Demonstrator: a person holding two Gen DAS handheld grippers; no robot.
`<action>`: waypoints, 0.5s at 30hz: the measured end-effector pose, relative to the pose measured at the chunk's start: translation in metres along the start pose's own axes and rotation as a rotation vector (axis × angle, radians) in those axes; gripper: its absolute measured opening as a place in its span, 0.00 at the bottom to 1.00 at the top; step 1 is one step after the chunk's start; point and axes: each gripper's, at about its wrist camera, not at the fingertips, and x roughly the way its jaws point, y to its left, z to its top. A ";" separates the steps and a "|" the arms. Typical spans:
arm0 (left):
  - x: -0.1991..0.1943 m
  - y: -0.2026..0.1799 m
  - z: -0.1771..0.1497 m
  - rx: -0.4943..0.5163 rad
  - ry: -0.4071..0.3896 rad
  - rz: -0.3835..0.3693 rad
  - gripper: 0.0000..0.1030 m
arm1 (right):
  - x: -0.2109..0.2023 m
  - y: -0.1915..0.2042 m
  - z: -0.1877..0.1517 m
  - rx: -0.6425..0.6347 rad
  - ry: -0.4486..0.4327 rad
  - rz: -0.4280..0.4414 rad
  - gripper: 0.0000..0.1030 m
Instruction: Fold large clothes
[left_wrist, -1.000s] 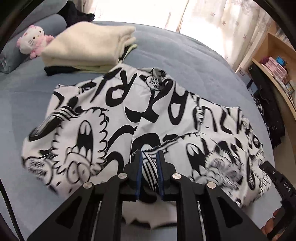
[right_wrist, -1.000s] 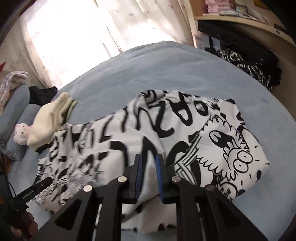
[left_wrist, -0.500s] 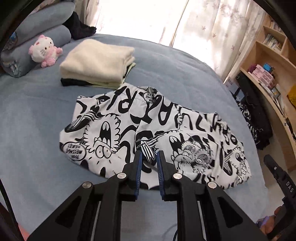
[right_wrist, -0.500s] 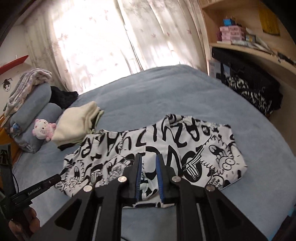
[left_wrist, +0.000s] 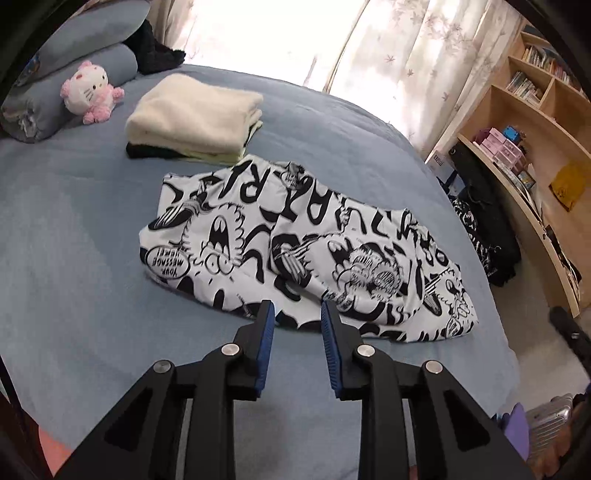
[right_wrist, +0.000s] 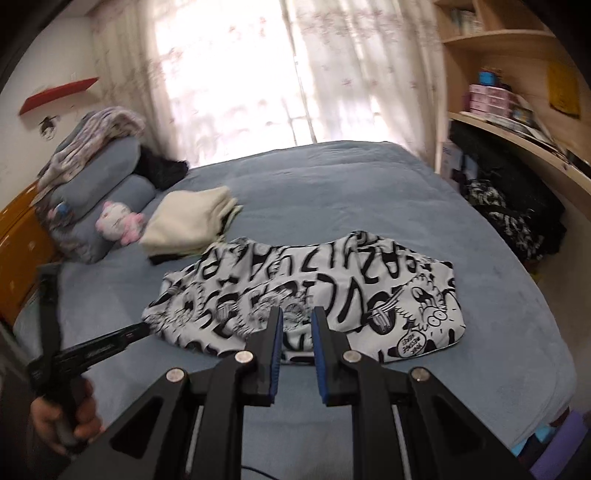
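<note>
B&w cartoon-print garment (left_wrist: 295, 243) lies folded on blue bed (left_wrist: 74, 229), just beside stack of folded clothes (left_wrist: 195, 114). Left claw (left_wrist: 297, 314) released, above garment's near edge. Right claw (right_wrist: 296, 319) also released, empty.

A: We see the white cloth garment with black cartoon print (left_wrist: 295, 243): thin, smooth weave, matt, soft creases.

B: We read the blue-grey bed cover (left_wrist: 81, 229) as short-nap fabric, matt, slightly fuzzy. The folded cream towel stack (left_wrist: 195, 110) looks thick, fleecy, rougher pile.

A: The pink-and-white plush cat toy (left_wrist: 90, 90): fluffy synthetic fur.

B: On the left gripper (left_wrist: 297, 319) we see matt black plastic links, shiny metal rivets, ribbed blue rubbery pads (left_wrist: 266, 350). The right gripper (right_wrist: 296, 326) has the same finish.

A: The pale wooden bookshelf (left_wrist: 532, 122) is smooth, satin. The orange-brown wooden bed frame (right_wrist: 18, 236) is glossy, lacquered.

B: The sheer white curtain (right_wrist: 258, 74) is thin, translucent cloth.
</note>
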 end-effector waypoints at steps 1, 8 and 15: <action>0.003 0.002 -0.001 -0.002 0.008 0.003 0.24 | -0.003 0.002 0.001 -0.019 0.002 -0.003 0.15; 0.045 0.028 -0.012 -0.050 0.099 -0.003 0.25 | 0.015 0.017 -0.001 -0.099 -0.040 -0.094 0.38; 0.101 0.063 -0.025 -0.178 0.176 -0.087 0.28 | 0.096 0.019 -0.013 -0.079 -0.019 -0.111 0.38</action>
